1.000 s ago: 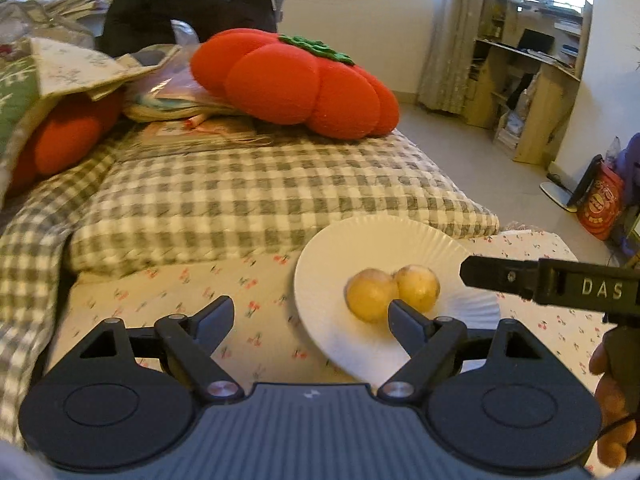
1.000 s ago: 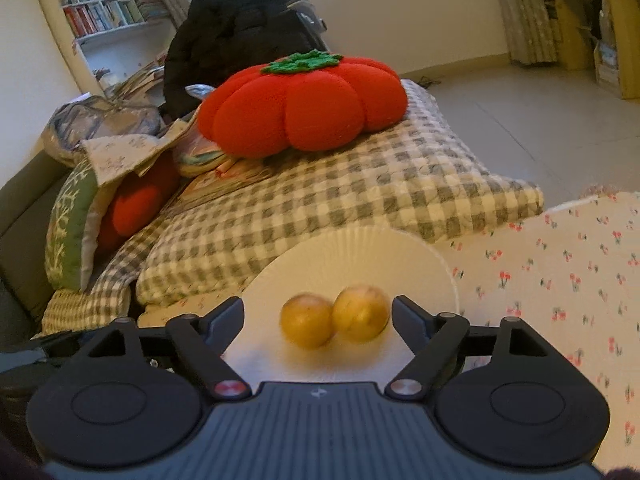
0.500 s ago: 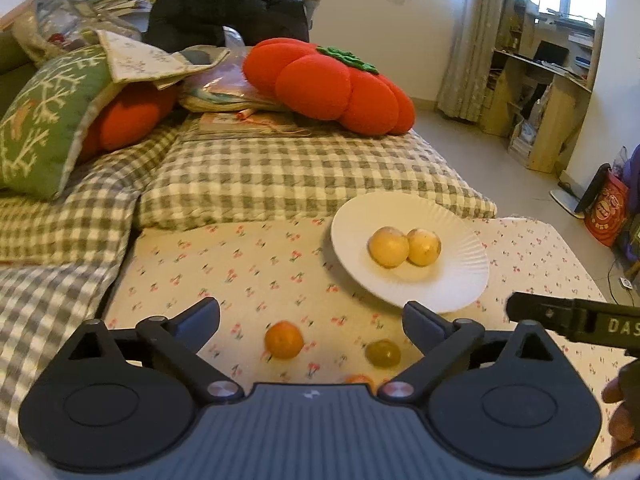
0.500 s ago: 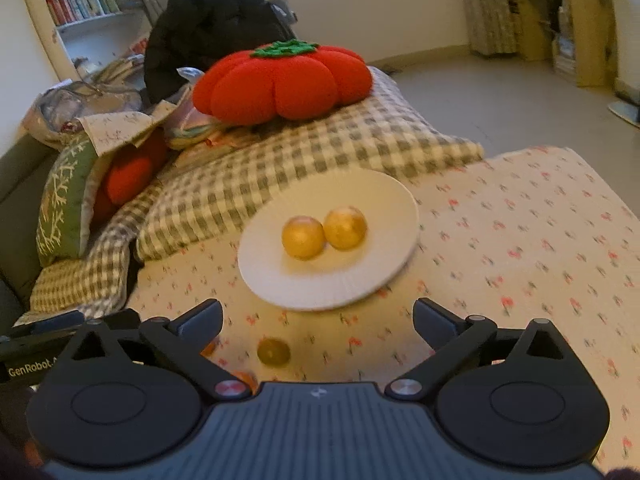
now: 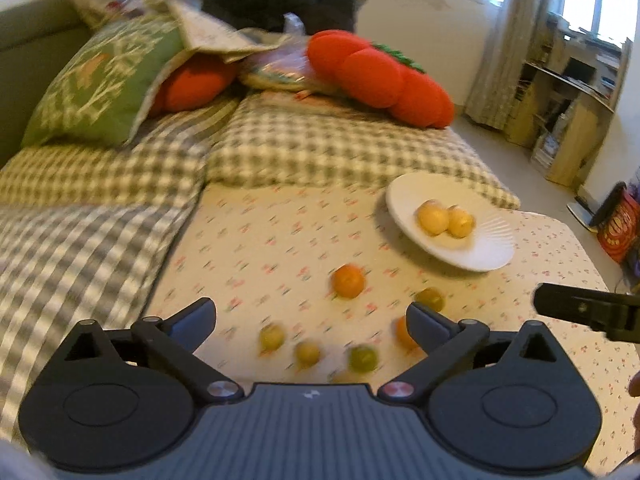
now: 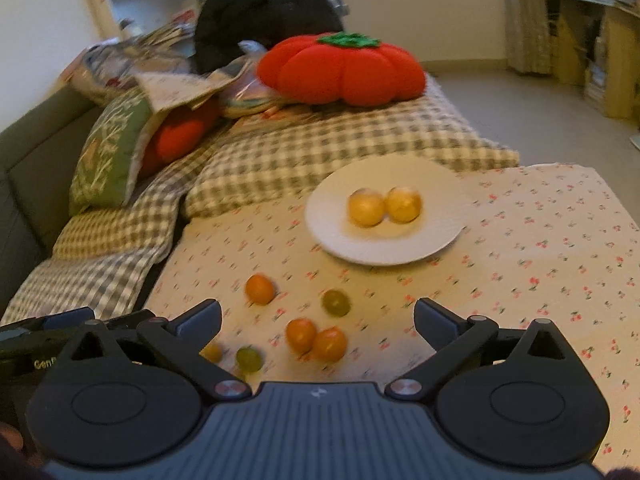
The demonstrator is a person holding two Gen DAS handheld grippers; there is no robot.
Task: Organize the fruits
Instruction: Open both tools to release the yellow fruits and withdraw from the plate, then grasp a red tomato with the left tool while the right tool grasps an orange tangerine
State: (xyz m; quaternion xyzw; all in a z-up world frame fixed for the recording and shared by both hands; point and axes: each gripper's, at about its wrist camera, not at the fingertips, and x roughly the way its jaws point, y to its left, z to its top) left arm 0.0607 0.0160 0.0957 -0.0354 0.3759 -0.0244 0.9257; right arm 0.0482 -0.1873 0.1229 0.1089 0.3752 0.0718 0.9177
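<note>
Nearest us, left gripper [image 5: 311, 318] opening, jaws already wide, nothing gripped. Right gripper [image 6: 318, 316] gaping too, jaws empty. Both short of white plate [image 6: 436, 236]. On floral cloth [image 6: 540, 264], nearer than plate: loose orange fruits [image 6: 316, 340], touching pair; lone orange [image 6: 260, 289] left of them; green ones [image 6: 336, 302] scattered beside. Plate itself carries two yellow fruits [image 6: 384, 206], touching. Beyond plate: checked pillow [image 6: 320, 152], red tomato cushion [image 6: 340, 68] on top.

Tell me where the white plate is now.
The plate lies on the floral cloth, centre in the right wrist view, below the checked pillow, beyond the loose fruits. Two yellow fruits lie on it.
</note>
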